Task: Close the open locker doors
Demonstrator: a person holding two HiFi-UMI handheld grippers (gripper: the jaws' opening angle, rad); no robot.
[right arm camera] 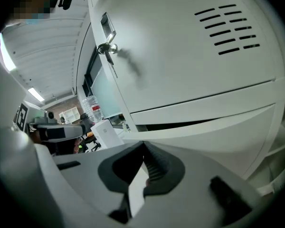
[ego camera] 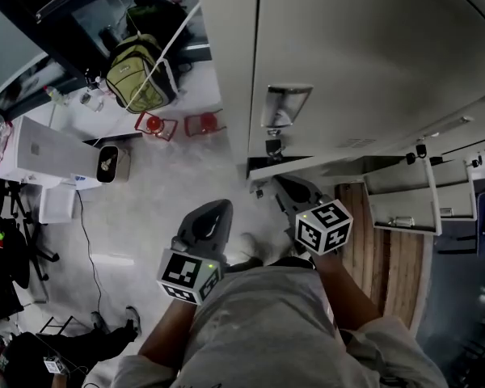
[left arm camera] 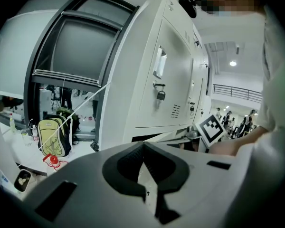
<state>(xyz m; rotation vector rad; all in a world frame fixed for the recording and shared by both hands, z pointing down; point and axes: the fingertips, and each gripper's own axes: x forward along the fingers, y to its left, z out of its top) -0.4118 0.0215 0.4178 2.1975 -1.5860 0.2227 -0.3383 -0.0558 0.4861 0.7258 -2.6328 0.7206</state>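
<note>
A white locker bank (ego camera: 347,47) fills the upper right of the head view. Its upper door (right arm camera: 180,46) is closed, with a lock and key (right arm camera: 106,47) and vent slots. The door below it (right arm camera: 204,127) stands ajar, a dark gap showing along its top edge. In the head view, my right gripper (ego camera: 284,187) is shut and empty, its tip just under that ajar door's edge (ego camera: 323,166). My left gripper (ego camera: 215,214) is also shut and empty, lower left and clear of the lockers. Further right, another locker door (ego camera: 404,208) hangs open.
A yellow-green backpack (ego camera: 141,75) sits by the wall with a white cord across it. Two red items (ego camera: 155,124) lie on the floor nearby. A white box (ego camera: 36,156) stands at the left. Wooden slats (ego camera: 388,257) lie at the lockers' foot.
</note>
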